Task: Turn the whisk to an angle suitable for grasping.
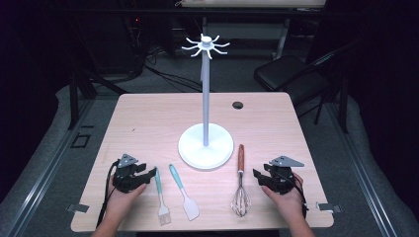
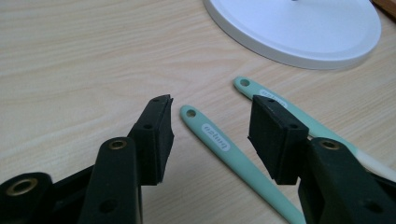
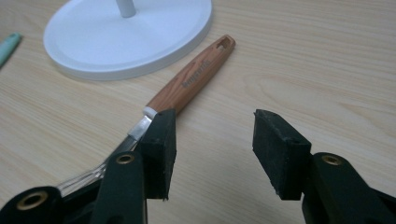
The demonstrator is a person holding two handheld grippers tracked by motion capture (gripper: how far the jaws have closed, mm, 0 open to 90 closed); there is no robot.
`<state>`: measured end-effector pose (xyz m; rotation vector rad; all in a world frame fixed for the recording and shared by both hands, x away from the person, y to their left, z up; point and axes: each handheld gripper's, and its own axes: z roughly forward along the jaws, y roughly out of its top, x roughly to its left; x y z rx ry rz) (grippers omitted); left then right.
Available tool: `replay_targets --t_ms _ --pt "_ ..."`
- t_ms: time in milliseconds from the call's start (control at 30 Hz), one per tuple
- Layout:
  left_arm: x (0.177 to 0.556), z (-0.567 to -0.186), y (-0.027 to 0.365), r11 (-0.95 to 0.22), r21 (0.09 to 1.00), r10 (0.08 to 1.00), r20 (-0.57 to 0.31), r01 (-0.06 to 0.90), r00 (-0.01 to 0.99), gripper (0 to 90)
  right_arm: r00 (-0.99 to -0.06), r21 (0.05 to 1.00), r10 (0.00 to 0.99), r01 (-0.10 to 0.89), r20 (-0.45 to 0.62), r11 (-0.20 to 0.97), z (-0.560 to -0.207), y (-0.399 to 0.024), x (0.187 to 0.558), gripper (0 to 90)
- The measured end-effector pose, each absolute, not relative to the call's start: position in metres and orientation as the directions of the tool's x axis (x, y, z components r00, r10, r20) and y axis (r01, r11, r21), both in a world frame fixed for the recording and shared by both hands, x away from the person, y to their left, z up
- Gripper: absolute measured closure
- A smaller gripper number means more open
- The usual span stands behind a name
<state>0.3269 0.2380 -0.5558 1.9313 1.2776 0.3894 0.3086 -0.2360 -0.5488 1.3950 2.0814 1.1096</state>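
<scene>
The mint-green brush [image 1: 160, 195] with a long plastic handle lies flat on the pale wooden table [image 1: 148, 123], at about 7 o'clock from the white hanging stand [image 1: 205, 146] with the tall pole. Beside it lies the mint-green spatula [image 1: 184, 193], and they are near each other. The wire whisk [image 1: 240, 181] with a brown wood handle lies at about 5 o'clock from the stand.

The left gripper [image 1: 146, 174] rests on the table just beside the brush. Its jaws are wide open and hold nothing. In the left gripper view the brush handle [image 2: 224, 149] lies in the gap ahead of them. The right gripper [image 1: 258, 175] is wide open too, empty, with the whisk handle [image 3: 191, 79] just past one jaw.

What could go wrong? The two green handles lie close, so the left jaws might bump the spatula or grab both. The handles are thin and smooth, so a weak pinch could let one slip. A swinging tool could also knock the tall stand over.
</scene>
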Motion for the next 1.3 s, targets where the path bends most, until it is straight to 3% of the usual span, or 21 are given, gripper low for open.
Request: replay_targets --t_ms 700,967,1300 --pt "0.32 -0.551 0.239 -0.209 0.744 0.864 -0.163 0.635 0.476 49.6 -0.426 0.729 0.897 0.65 0.118 0.213 -0.53 -0.2 0.325 52.7" --pt "0.32 -0.554 0.239 -0.215 0.731 0.86 -0.172 0.647 0.48 49.8 -0.367 0.639 0.916 0.746 0.16 0.187 -0.542 -0.19 0.356 55.7" --pt "0.322 -0.554 0.241 -0.203 0.74 0.856 -0.183 0.641 0.483 49.9 -0.272 0.569 0.939 0.815 0.209 0.11 -0.55 -0.179 0.37 56.4"
